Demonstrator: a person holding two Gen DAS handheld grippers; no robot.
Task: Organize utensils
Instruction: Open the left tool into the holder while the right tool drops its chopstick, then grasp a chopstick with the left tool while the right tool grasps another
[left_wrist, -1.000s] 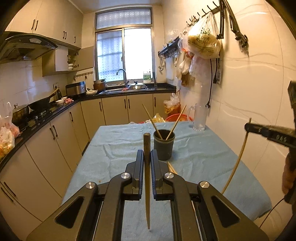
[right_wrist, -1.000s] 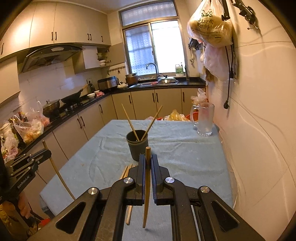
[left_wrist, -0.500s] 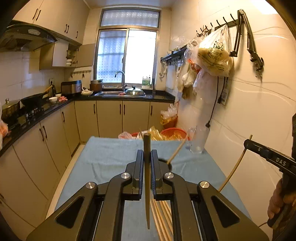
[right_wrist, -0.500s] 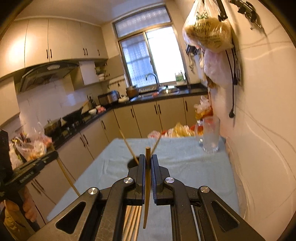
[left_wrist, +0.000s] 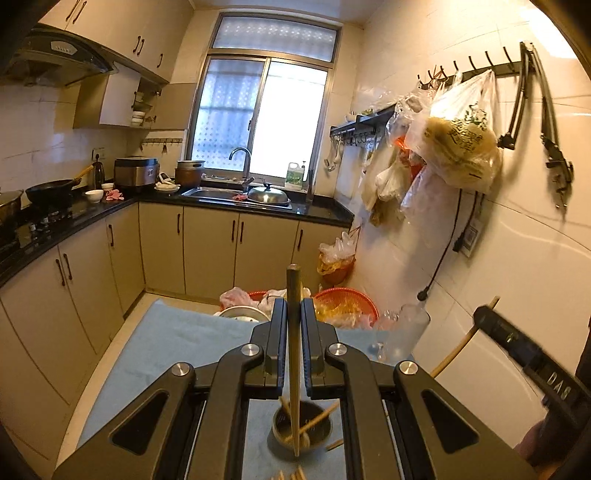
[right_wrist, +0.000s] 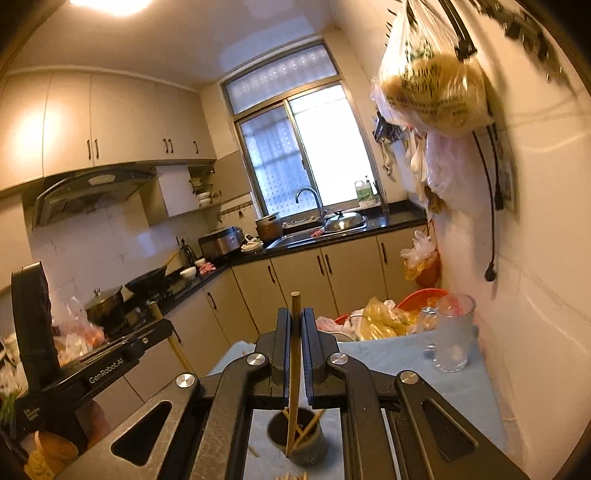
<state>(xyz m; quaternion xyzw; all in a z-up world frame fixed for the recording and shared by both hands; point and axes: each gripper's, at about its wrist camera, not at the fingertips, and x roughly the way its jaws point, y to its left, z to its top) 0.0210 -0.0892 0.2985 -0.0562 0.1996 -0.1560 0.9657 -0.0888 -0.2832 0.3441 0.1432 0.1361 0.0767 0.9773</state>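
Note:
In the left wrist view my left gripper (left_wrist: 294, 314) is shut on an upright wooden chopstick (left_wrist: 293, 284). Its lower end hangs over a dark cup (left_wrist: 314, 435) that holds two chopsticks. The cup stands on the blue-clothed table (left_wrist: 177, 339), below the jaws. My right gripper (right_wrist: 294, 317) is shut on another chopstick (right_wrist: 294, 369), whose tip points into the same cup (right_wrist: 308, 452). Each view shows the other gripper from the side: the right gripper (left_wrist: 484, 317) at the right, the left gripper (right_wrist: 164, 328) at the left. Loose chopsticks (left_wrist: 291, 474) lie in front of the cup.
A glass mug (right_wrist: 452, 332) stands at the table's far right corner, close to the tiled wall (right_wrist: 535, 295). Red baskets and plastic bags (left_wrist: 347, 302) sit beyond the far edge. Full bags (left_wrist: 458, 147) hang from wall hooks. Cabinets (left_wrist: 66, 288) line the left.
Both grippers have risen and gone forward with their chopsticks. The cup, earlier ahead of the jaws on the table, now lies beneath them in both views.

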